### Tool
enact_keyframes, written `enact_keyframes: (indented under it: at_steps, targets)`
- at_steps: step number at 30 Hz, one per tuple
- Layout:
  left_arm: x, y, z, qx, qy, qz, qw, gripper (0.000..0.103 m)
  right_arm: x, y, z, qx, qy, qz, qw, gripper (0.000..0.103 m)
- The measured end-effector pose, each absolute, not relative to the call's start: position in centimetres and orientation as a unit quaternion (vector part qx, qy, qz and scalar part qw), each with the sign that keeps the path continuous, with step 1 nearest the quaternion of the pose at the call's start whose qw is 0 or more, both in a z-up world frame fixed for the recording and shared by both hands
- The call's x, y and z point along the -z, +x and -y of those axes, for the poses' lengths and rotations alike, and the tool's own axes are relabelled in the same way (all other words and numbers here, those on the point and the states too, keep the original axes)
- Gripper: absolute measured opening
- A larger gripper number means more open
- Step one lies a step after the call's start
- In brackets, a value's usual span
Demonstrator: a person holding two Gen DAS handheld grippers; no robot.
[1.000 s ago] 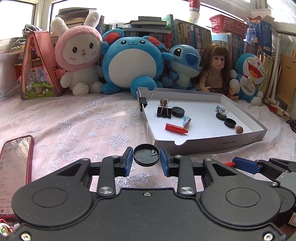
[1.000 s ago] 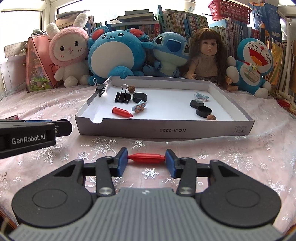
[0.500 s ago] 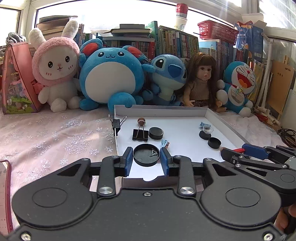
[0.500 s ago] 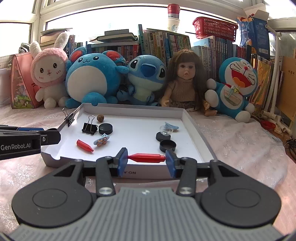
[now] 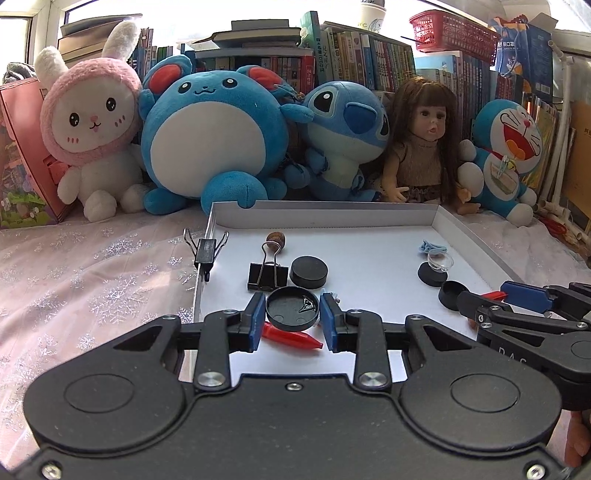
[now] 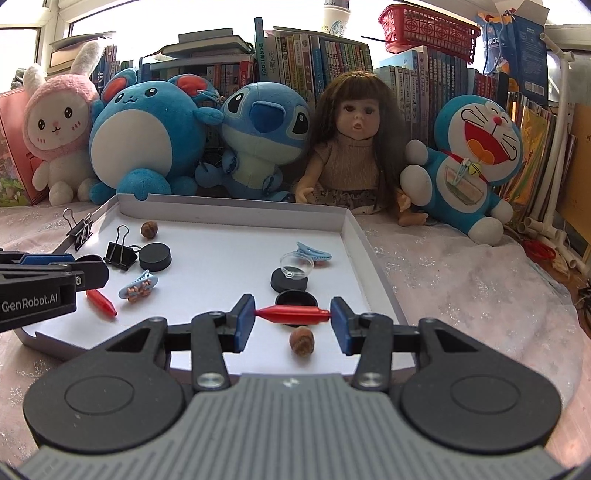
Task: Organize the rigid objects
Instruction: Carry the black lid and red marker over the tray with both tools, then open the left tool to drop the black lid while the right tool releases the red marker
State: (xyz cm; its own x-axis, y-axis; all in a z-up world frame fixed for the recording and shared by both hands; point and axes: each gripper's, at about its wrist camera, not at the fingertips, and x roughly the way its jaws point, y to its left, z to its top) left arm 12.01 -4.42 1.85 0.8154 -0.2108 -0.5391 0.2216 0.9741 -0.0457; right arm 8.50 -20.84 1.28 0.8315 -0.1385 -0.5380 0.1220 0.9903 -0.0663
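Well beyond the gripper, a pink rabbit plush (image 5: 88, 122), two blue plush animals (image 5: 212, 136), a long-haired doll (image 5: 424, 144) and a blue cat plush (image 5: 506, 155) sit in a row. Behind them stand shelved books (image 5: 362, 59) and a red basket (image 5: 452, 31). A snowflake-patterned pink cloth (image 5: 92, 288) spreads to the gripper's left.

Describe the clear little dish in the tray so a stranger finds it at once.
Start at the white tray in front of the plush toys and go to its right half. The clear dish sits tilted on a black puck, beside a light-blue hair clip. It is the only see-through item there.
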Motion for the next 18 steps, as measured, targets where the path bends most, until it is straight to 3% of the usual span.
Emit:
enact_keyframes:
  at_steps: [18]
  targets:
    - [-0.6,15.0,5.4,0.086,0.011,-0.299,0.950,0.031,-0.3,11.1,21.2,0.052,-0.016,-0.308,0.950,0.050]
